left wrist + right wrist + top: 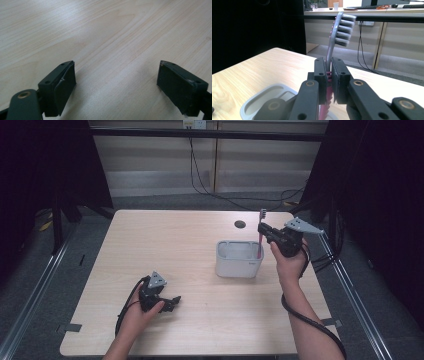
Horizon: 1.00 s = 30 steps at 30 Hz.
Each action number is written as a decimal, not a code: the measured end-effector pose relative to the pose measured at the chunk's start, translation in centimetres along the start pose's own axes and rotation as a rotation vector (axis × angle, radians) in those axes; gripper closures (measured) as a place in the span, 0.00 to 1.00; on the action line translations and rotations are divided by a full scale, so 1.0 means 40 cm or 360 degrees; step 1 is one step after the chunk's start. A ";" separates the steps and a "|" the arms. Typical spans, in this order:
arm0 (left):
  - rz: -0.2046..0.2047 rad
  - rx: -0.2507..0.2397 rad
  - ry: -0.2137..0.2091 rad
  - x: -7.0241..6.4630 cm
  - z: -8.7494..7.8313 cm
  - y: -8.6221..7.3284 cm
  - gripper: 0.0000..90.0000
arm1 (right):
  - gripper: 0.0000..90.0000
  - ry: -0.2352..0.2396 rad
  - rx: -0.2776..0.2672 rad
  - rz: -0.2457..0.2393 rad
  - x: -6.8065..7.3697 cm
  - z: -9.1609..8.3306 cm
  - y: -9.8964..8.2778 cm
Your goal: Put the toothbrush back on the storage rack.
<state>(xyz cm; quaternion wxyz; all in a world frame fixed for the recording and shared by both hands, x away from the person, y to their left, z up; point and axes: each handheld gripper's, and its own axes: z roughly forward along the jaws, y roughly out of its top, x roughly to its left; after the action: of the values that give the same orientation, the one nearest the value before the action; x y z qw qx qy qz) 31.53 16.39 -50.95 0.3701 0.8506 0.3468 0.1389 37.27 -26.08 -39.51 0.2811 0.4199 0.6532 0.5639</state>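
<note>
Right tool clamped on a toothbrush, held upright. In the right gripper view the two black pads pinch the handle where the pink ribbed grip meets the grey neck; bristle head sticks up above the tool, bristles facing that view's right. Pink lower part of the handle runs down below the tool into a grey holder cup, at the cup's right-hand end in the high view. Whether the tip touches the bottom of the cup can't be told. Cup sits just below and left of the right tool in the high view, standing on the table; its rim has compartments, one oval opening visible under the tool in the right gripper view.

Left tool is well apart from the cup and toothbrush, low near the table's front-left area, the person's hand wrapped around its body. Jaws stand wide apart, nothing between them; in the left gripper view the pads frame bare wood. Tool looks tipped down toward the table.

Small dark round hole in the table beyond the cup, left of the right tool.
</note>
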 end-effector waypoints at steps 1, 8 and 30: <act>0.0000 0.0000 0.0000 0.000 0.000 0.000 0.17 | 0.92 0.0000 0.0002 -0.0008 0.001 -0.001 -0.003; 0.0002 0.0001 0.0000 0.000 0.000 0.000 0.17 | 0.92 0.0004 0.0013 -0.0011 0.001 -0.012 -0.015; 0.0001 0.0000 0.0000 0.000 0.000 0.000 0.17 | 0.92 0.0023 0.0071 -0.0020 0.010 -0.038 -0.051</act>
<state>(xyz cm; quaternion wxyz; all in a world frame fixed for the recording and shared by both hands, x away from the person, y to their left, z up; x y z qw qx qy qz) 31.52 16.39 -50.95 0.3700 0.8507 0.3466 0.1389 35.33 -26.51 -41.16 0.2704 0.4179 0.6703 0.5504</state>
